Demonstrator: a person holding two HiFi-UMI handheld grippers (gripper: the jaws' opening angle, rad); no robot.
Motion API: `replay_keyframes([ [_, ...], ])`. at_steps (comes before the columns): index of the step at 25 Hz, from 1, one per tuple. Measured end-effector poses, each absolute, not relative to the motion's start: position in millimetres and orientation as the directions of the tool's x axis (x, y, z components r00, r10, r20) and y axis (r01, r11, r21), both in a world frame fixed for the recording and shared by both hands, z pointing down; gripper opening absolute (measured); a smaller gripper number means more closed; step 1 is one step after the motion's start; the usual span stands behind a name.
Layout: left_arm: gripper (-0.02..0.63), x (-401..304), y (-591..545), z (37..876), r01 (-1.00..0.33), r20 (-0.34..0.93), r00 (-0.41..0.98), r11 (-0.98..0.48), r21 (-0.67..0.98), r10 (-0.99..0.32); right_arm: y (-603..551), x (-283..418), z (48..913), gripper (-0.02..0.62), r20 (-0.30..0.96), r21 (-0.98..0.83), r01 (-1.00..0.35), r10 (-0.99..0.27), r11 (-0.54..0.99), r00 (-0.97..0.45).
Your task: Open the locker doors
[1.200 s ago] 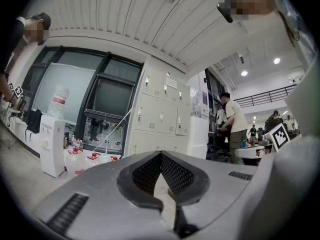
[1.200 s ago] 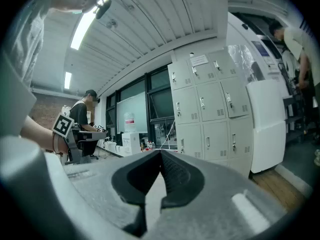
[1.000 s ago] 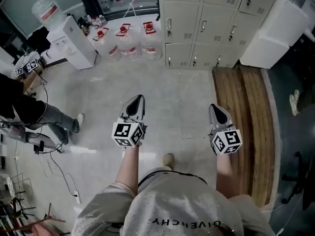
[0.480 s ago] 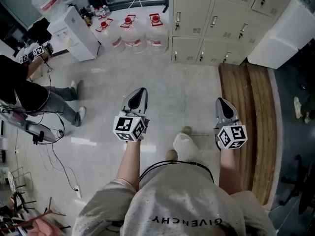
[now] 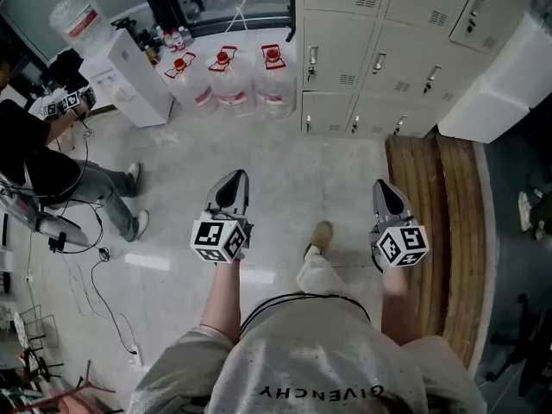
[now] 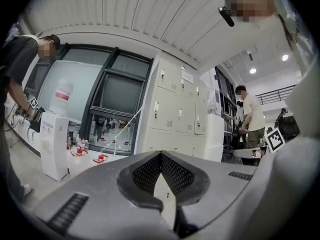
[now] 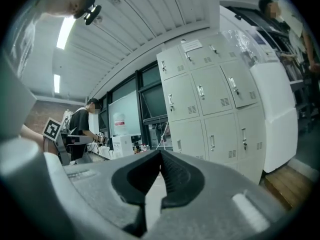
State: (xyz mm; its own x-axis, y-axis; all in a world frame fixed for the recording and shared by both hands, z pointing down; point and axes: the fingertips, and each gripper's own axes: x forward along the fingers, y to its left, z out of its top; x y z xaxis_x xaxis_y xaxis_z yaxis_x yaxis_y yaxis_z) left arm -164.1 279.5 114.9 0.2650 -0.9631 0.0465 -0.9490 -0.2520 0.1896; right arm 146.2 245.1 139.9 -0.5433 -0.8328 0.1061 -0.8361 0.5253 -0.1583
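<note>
A bank of beige lockers (image 5: pixel 379 50) stands ahead at the top right of the head view, all doors closed, each with a small handle. It also shows in the left gripper view, lockers (image 6: pixel 172 109), and in the right gripper view, lockers (image 7: pixel 210 109). My left gripper (image 5: pixel 233 178) and right gripper (image 5: pixel 383 185) are held level over the floor, side by side, pointing at the lockers and well short of them. Seen along its own jaws, the left gripper (image 6: pixel 161 154) is shut with nothing between its tips. The right gripper (image 7: pixel 160 152) is likewise shut and holds nothing.
Three large water bottles (image 5: pixel 224 80) and a white water dispenser (image 5: pixel 129 72) stand left of the lockers. A person (image 5: pixel 47 166) stands at the left among floor cables (image 5: pixel 95 274). A wooden platform (image 5: pixel 435 214) and a white cabinet (image 5: pixel 500 84) lie on the right.
Both grippers have been carried forward toward the lockers, which now sit larger and nearer in the head view. My foot has stepped forward. The jaws stayed shut.
</note>
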Motion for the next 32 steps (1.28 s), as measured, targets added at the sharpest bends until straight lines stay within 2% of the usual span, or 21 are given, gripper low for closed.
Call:
replay_keyframes([
  [16,-0.002,-138.7,100.3,152.0,-0.933,0.112,0.302,-0.269,0.237,-0.947,63.6,142.2,181.5,-0.003,0.192,-0.22,-0.81,-0.79,0.543,-0.582],
  [32,-0.002,-121.7,2.3,198.1,-0.928,0.169,0.305,-0.252,0.275,-0.937,-34.2,128.0,231.1,-0.003,0.243,-0.272,-0.769,-0.732,0.578,-0.636],
])
